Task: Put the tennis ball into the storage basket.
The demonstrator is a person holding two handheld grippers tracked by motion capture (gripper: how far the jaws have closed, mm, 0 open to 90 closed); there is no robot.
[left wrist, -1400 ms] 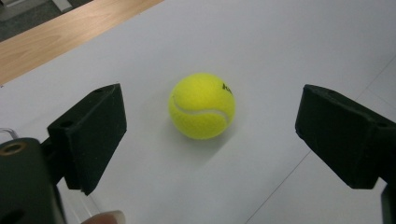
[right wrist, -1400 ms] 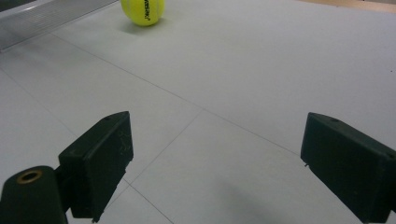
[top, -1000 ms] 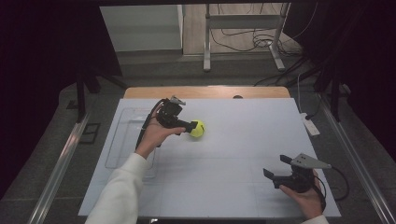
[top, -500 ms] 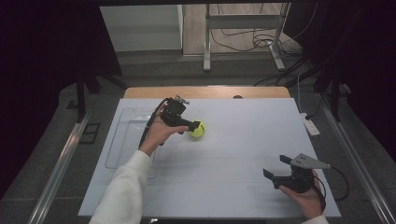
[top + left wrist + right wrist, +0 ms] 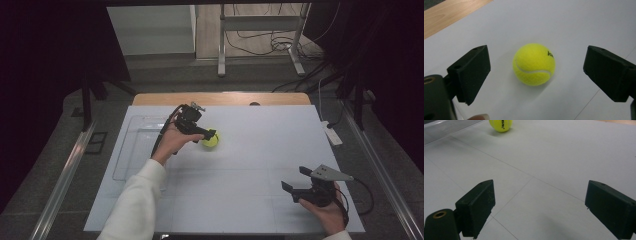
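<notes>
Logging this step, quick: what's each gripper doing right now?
Left gripper: open, jaws just been opening, ball between them untouched.
Right gripper: open, holding nothing.

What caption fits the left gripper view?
Open left gripper facing a yellow tennis ball on the white table.

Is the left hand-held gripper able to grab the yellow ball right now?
Probably yes. The left hand-held gripper is open, the ball lies on the table between its jaws, untouched, and nothing blocks it.
</notes>
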